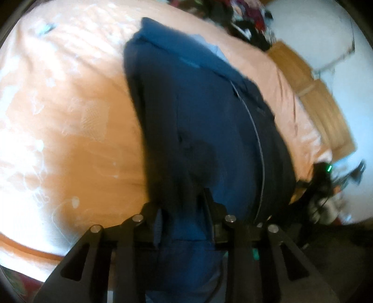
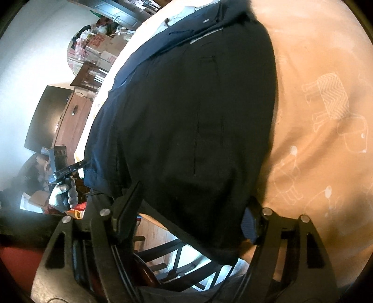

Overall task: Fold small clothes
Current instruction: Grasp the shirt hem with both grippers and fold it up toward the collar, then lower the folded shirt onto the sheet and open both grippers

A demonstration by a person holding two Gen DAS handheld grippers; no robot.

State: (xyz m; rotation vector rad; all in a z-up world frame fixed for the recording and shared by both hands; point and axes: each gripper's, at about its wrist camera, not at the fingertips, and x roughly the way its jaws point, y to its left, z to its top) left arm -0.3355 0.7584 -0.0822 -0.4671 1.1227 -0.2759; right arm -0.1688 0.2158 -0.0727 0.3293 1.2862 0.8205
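A dark navy garment [image 1: 209, 121] lies spread on an orange cloth with white drawings [image 1: 70, 116]. It has seams, a thin pale line down it and a lighter inner band at its far end. My left gripper [image 1: 185, 216] is at its near edge, shut on a bunch of the fabric. In the right wrist view the same garment [image 2: 186, 121] looks almost black, and its near hem hangs off the cloth's edge. My right gripper [image 2: 188, 216] stands wide open, the hem draped between its fingers. The left gripper [image 2: 61, 163], in a gloved hand [image 2: 61, 197], shows at the garment's left corner.
The orange cloth [image 2: 321, 139] stretches to the right of the garment. Beyond its edge are a wooden cabinet [image 2: 72, 125], boxes and bags [image 2: 100, 46], and a dark chair frame [image 2: 172, 258] below. A pile of dark clothes [image 1: 244, 16] lies at the far end.
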